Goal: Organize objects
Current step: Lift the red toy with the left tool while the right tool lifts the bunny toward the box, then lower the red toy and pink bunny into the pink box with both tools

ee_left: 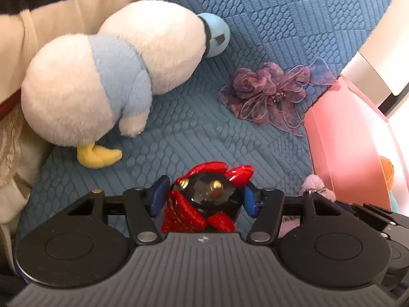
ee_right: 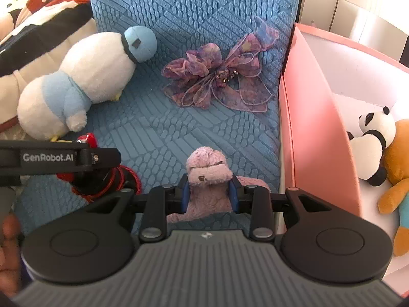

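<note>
Right hand-held gripper (ee_right: 209,194) clamped on the pink plush (ee_right: 207,176), low over the blue cushion (ee_right: 179,133); pink bin (ee_right: 311,128) lies just to its right — nearer this arm; left hand-held gripper (ee_left: 203,195) clamped on the red-black toy (ee_left: 204,197), bin well off to its right; plush stands roughly upright between the jaws.

The glossy red-and-black toy figure (ee_left: 204,199) has its lower half sunk behind the left gripper's (ee_left: 203,195) grey body; in the right view the other tool's black arm (ee_right: 58,157) covers most of it. The fuzzy lilac plush (ee_right: 208,176) loses its legs behind the right gripper (ee_right: 210,192). The orange stuffed animal (ee_right: 397,168) runs off the frame edge inside the pink bin (ee_right: 314,138).
</note>
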